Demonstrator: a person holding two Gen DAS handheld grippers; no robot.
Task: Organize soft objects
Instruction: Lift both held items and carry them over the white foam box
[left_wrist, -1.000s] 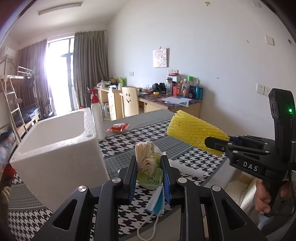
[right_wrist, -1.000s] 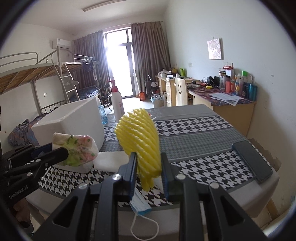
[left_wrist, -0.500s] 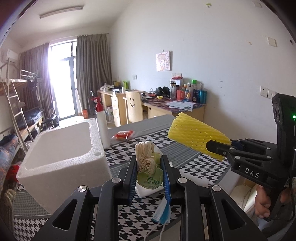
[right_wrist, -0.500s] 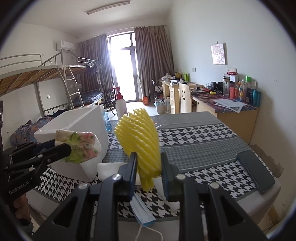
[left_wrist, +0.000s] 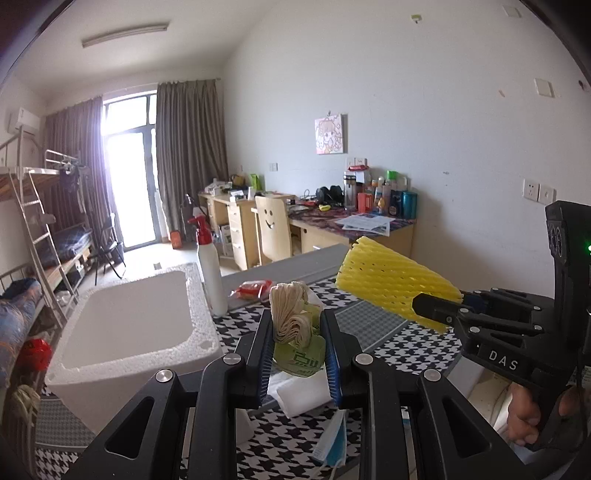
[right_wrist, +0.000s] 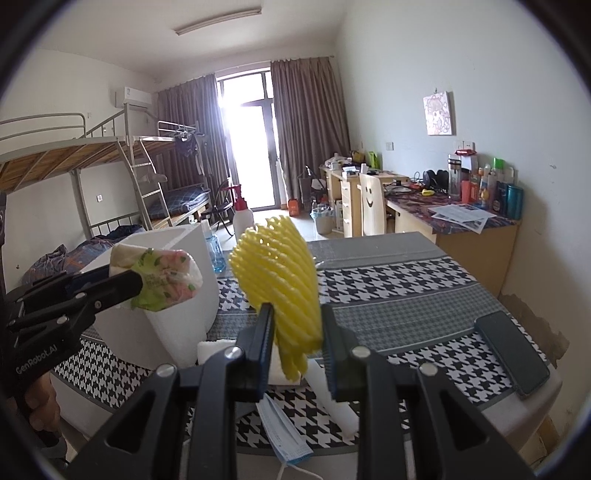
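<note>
Holding both loads above the table (right_wrist: 406, 291), my left gripper (left_wrist: 297, 328) is clamped on a tissue pack (left_wrist: 295, 332) beside the foam box (left_wrist: 129, 325). My right gripper (right_wrist: 295, 328) pinches yellow foam netting (right_wrist: 280, 266).

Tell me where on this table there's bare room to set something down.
Bare cloth runs from the yellow foam net right to the black phone, and back to the far edge. The foam box fills the left; the near edge holds a face mask and white foam pieces.
</note>
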